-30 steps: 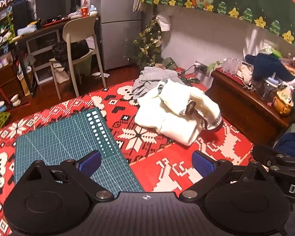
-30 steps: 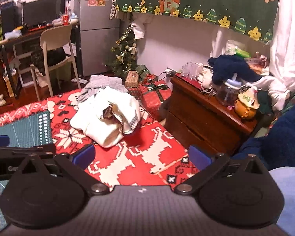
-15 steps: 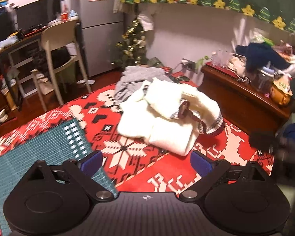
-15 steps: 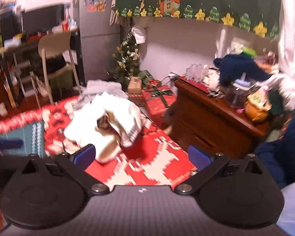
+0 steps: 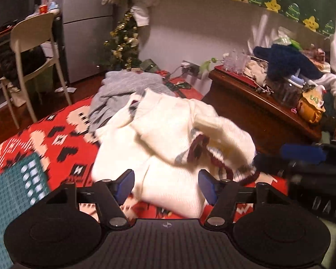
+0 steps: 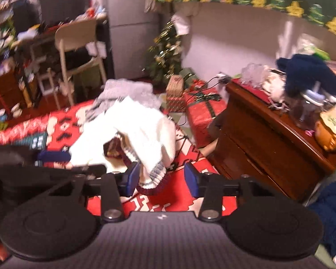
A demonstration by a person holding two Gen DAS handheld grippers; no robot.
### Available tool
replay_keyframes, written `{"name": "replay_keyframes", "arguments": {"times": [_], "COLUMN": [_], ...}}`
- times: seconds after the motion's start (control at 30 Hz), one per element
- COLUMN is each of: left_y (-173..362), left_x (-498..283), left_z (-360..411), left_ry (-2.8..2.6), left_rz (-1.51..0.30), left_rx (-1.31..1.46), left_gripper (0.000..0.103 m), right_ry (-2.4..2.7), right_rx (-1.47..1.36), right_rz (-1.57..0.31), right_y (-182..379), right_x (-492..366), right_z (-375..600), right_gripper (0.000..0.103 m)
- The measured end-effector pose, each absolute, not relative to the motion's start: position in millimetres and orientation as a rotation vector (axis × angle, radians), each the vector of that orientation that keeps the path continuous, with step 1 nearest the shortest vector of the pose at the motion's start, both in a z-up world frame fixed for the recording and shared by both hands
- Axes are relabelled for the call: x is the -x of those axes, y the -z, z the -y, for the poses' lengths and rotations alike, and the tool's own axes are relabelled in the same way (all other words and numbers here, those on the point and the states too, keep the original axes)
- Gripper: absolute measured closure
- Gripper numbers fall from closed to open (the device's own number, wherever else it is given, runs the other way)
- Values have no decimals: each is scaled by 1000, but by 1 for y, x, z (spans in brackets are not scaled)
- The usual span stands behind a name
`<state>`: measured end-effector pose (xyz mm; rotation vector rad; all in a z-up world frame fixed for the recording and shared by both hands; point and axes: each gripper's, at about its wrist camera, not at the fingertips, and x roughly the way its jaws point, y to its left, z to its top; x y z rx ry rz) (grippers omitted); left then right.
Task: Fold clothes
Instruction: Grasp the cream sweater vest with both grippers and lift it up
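A crumpled white knit sweater (image 5: pixel 168 134) with a maroon and grey striped hem lies on the red patterned blanket (image 5: pixel 60 134). A grey garment (image 5: pixel 127 87) is heaped behind it. My left gripper (image 5: pixel 165 187) is low over the sweater's near edge. Its jaws are closing with white fabric between them, and the pads are not pressing. My right gripper (image 6: pixel 161 182) is at the sweater's (image 6: pixel 141 130) striped hem (image 6: pixel 153 178). Its jaws are closing around the hem, with a gap on the right side. Each gripper shows blurred at the edge of the other's view.
A green cutting mat (image 5: pixel 11 188) lies at the near left on the blanket. A dark wooden chest (image 6: pixel 268 139) with jars and clothes on it stands to the right. A red gift box (image 6: pixel 203 109), a small Christmas tree (image 5: pixel 123 42) and a chair (image 5: pixel 33 44) stand behind.
Both grippers have moved forward and down to the white sweater. Their jaws have narrowed from wide open, and fabric now lies between them.
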<state>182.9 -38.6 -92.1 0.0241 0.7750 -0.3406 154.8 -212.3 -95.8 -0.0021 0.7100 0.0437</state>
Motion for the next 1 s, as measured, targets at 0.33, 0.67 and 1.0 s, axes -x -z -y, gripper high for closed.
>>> {"name": "replay_keyframes", "arguments": {"times": [0.33,0.67,1.0], "left_y": [101,49,-55], "left_x": [-216,-204,-139], "left_z": [53,27,-30], "left_ry": [348,261,176], "left_rz": [-815,-750,-631], "left_rx": [-12,100,216], "left_gripper": [79,96,97], "right_ry": [-113,-106,-256], "right_rx": [-25,-186,-265], "right_rz": [-749,-644,-489], "right_y": [128,85,-42], "right_x": [-195,-178,-130], "right_z": [215,228,203], "right_gripper": [87,94,95]}}
